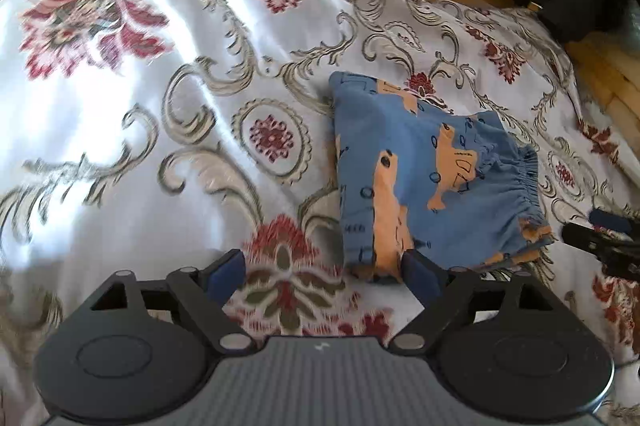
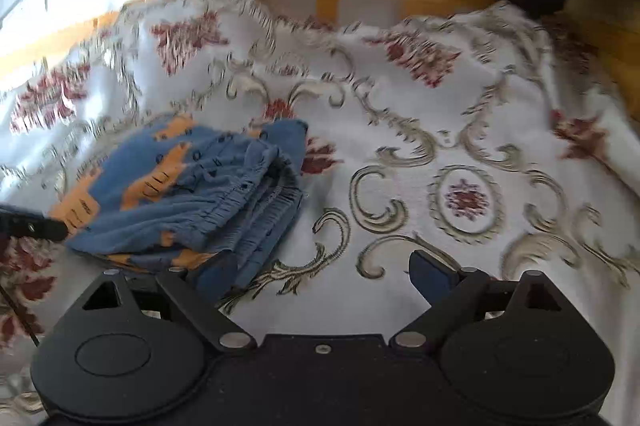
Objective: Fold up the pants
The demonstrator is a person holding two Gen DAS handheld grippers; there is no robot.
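one folded pants (image 1: 432, 178), two tongs (image 1: 326, 274)

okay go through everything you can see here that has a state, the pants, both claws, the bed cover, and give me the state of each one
Pants: folded into a compact stack, lying on the bedspread, elastic waistband showing at one edge.
Left claw: open, empty, beside the stack's near corner.
Right claw: open, empty, fingers over the bedspread next to the stack.
Bedspread: spread over the bed, slightly rumpled.

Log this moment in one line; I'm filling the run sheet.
pants: folded, on bedspread | left gripper: open, empty | right gripper: open, empty
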